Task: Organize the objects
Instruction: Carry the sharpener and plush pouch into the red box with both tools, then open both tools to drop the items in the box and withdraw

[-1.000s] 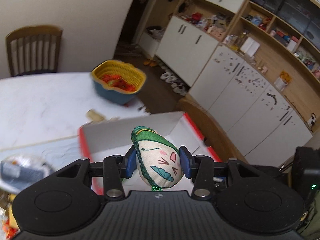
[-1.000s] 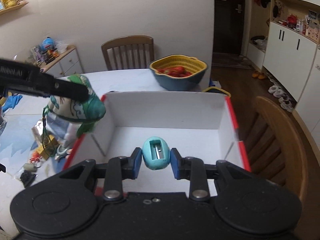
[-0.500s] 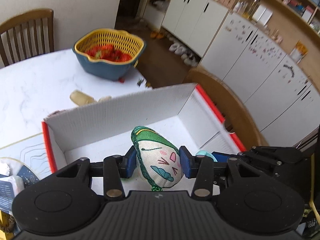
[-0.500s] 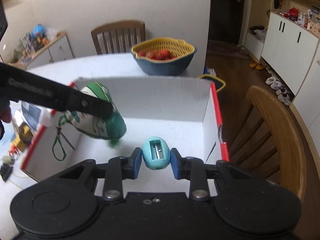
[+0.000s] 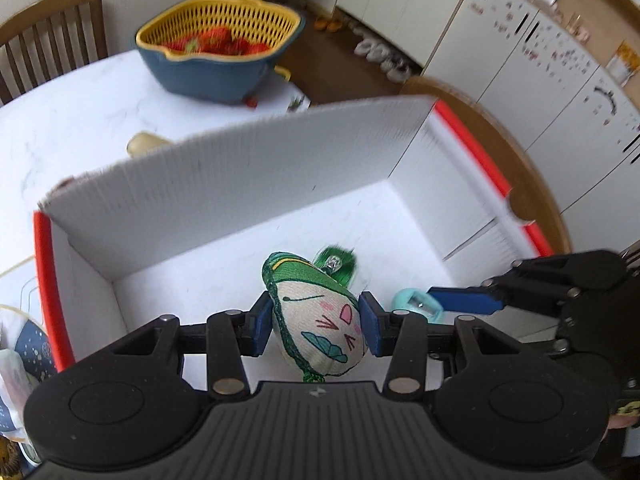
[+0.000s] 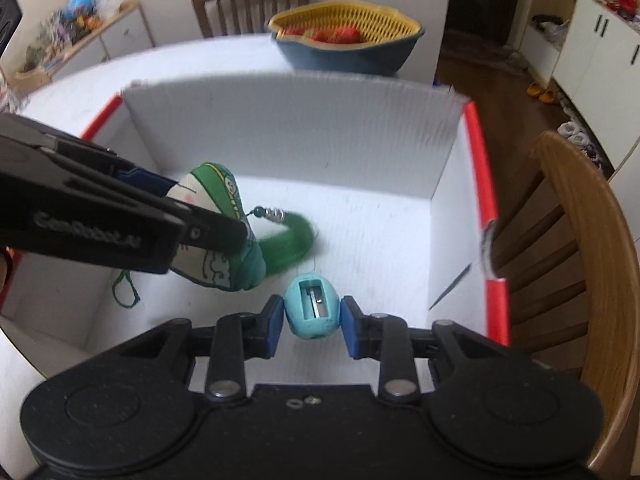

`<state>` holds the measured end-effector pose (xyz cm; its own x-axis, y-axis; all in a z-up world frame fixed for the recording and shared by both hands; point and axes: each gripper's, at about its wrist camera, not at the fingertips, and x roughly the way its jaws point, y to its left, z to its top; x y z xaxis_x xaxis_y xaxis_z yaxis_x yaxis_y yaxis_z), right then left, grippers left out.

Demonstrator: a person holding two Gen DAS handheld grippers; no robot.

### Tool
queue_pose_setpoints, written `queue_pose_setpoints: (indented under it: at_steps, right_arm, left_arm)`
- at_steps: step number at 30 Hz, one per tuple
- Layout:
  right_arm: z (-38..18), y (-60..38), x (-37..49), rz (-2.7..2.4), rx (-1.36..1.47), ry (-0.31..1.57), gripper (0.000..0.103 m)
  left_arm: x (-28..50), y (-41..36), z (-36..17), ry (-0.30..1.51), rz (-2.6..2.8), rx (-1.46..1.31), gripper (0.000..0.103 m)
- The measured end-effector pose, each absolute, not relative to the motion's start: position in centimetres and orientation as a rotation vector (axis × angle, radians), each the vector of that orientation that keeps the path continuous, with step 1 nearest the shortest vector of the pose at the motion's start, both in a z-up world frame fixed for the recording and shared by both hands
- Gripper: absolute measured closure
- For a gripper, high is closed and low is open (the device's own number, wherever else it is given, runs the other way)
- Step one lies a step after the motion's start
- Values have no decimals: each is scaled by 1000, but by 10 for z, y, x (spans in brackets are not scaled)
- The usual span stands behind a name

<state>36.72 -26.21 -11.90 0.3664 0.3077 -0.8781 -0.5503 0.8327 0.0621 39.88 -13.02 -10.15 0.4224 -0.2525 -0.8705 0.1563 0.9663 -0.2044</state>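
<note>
My left gripper point(image 5: 316, 330) is shut on a green and cream embroidered pouch point(image 5: 320, 324) with a cat face and a green tassel point(image 5: 335, 266). It holds the pouch low inside the white box with red edges point(image 5: 240, 184). The pouch also shows in the right wrist view point(image 6: 216, 236), with the tassel point(image 6: 288, 240) touching the box floor. My right gripper point(image 6: 312, 322) is shut on a teal egg-shaped pencil sharpener point(image 6: 312, 306), also inside the box point(image 6: 288, 128), just right of the pouch. The sharpener shows in the left wrist view point(image 5: 416, 304).
A blue bowl with a yellow strainer of strawberries point(image 5: 218, 50) stands on the white table point(image 5: 72, 120) beyond the box. Wooden chairs stand behind the table point(image 6: 250, 4) and right of the box point(image 6: 580, 248). Small clutter lies left of the box point(image 5: 16, 352).
Both grippers have moved forward and down into the box with their objects. The pouch's tassel now reaches the box floor.
</note>
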Motion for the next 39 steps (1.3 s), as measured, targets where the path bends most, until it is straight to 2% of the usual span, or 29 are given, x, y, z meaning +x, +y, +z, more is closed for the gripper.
queue_pose_setpoints:
  at_steps: [9, 15, 17, 20, 22, 23, 25, 27, 31, 35, 39]
  right_arm:
    - [-129, -253, 381, 566, -271, 1161, 74]
    - [-138, -243, 389, 569, -307, 1194, 74]
    - [-140, -242, 388, 574, -315, 1198, 72]
    - [-141, -241, 386, 589, -326, 1200, 71]
    - [-140, -241, 384, 590, -331, 1196, 67]
    - [-140, -242, 384, 591, -331, 1193, 67]
    - [-137, -242, 384, 592, -324, 1184, 65]
    - [-131, -245, 382, 587, -310, 1158, 62]
    - [-120, -252, 376, 588, -293, 1109, 47]
    - [-109, -257, 367, 599, -271, 1078, 46]
    - [-93, -262, 353, 615, -247, 1035, 40]
  left_arm:
    - [403, -129, -121, 1184, -248, -72, 56]
    - [408, -128, -124, 1219, -252, -59, 51]
    - [408, -127, -125, 1225, -244, -67, 41]
    - [409, -125, -126, 1235, -236, -81, 37]
    - [409, -125, -124, 1231, -232, -80, 35]
    - [409, -124, -123, 1228, -230, -77, 29]
    - [407, -124, -119, 1219, -231, -77, 24]
    - [405, -122, -114, 1203, -228, -81, 24]
    - [394, -116, -99, 1156, -238, -106, 24]
    - [379, -113, -80, 1102, -255, -109, 24]
    - [359, -110, -63, 1051, -282, -122, 24]
